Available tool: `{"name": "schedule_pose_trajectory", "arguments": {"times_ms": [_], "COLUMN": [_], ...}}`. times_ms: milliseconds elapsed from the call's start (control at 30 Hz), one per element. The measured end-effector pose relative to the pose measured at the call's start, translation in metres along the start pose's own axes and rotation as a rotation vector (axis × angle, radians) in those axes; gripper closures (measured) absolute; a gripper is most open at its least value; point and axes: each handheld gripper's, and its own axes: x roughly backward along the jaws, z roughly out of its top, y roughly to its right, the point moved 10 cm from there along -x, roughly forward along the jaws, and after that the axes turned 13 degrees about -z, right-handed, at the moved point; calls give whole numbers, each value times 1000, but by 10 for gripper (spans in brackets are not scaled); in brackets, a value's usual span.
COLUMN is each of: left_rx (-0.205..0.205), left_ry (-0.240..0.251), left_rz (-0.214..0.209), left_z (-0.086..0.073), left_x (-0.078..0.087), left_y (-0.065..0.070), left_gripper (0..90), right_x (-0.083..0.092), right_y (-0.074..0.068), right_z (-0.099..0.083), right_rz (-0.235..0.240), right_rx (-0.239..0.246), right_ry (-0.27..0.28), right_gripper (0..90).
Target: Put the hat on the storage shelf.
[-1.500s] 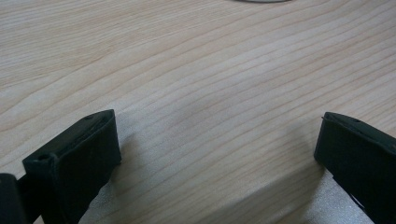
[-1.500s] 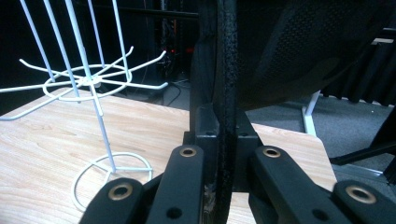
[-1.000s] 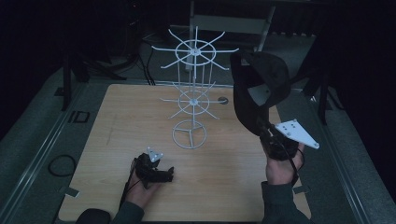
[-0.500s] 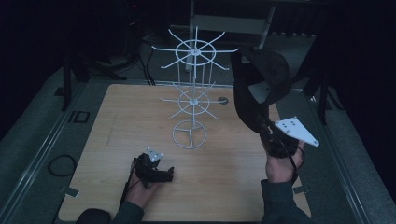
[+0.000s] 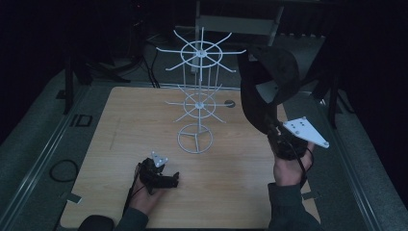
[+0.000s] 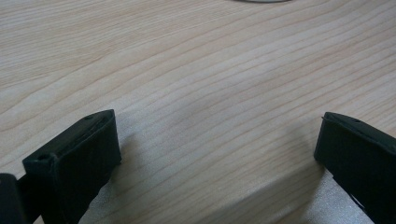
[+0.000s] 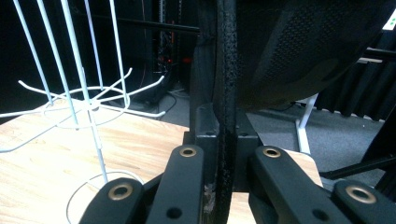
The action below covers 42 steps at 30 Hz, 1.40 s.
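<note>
A white wire rack [image 5: 197, 97] with two tiers of hooked arms stands on the wooden table [image 5: 101, 144], and its arms also show in the right gripper view [image 7: 88, 100]. My right gripper [image 5: 275, 129] is raised at the table's right side, to the right of the rack. It is shut on the edge of a black cap [image 5: 270, 79], which hangs above it. In the right gripper view the jaws [image 7: 223, 161] pinch a thin black strip of the cap [image 7: 299, 51]. My left gripper [image 5: 168, 180] rests low on the table near the front, open [image 6: 217, 140], with bare wood between its jaws.
A small dark disc [image 5: 230, 103] lies on the table behind the rack. Grey floor and rails border the table, with a cable loop [image 5: 62, 170] at the left. Dark stands and a metal frame [image 5: 238, 24] rise at the back.
My right gripper and the cap have edged slightly upward. The left gripper has stayed in place.
</note>
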Motion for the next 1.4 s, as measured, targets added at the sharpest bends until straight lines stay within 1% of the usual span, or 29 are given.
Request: {"name": "schedule_pose_trajectory", "arguments": {"times_ms": [133, 200, 467, 867, 1067, 1400], "left_rx": [0, 0, 0, 3, 3, 2], "left_ry": [0, 0, 0, 1, 1, 0], "left_rz": [0, 0, 0, 0, -1, -1], "left_z": [0, 0, 0, 0, 0, 0], "left_x": [0, 0, 0, 0, 0, 0], "left_y": [0, 0, 0, 0, 0, 0], "left_gripper": [2, 2, 1, 2, 1, 1], "right_x": [0, 0, 0, 2, 2, 0], "right_y": [0, 1, -2, -9, -17, -24], "right_z": [2, 3, 8, 13, 11, 10], "right_rz": [-3, -10, -10, -10, -3, 3], "right_rx": [2, 12, 18, 35, 40, 46], "right_ry": [4, 9, 19, 36, 37, 36], "right_gripper": [860, 860, 860, 860, 860, 859]}}
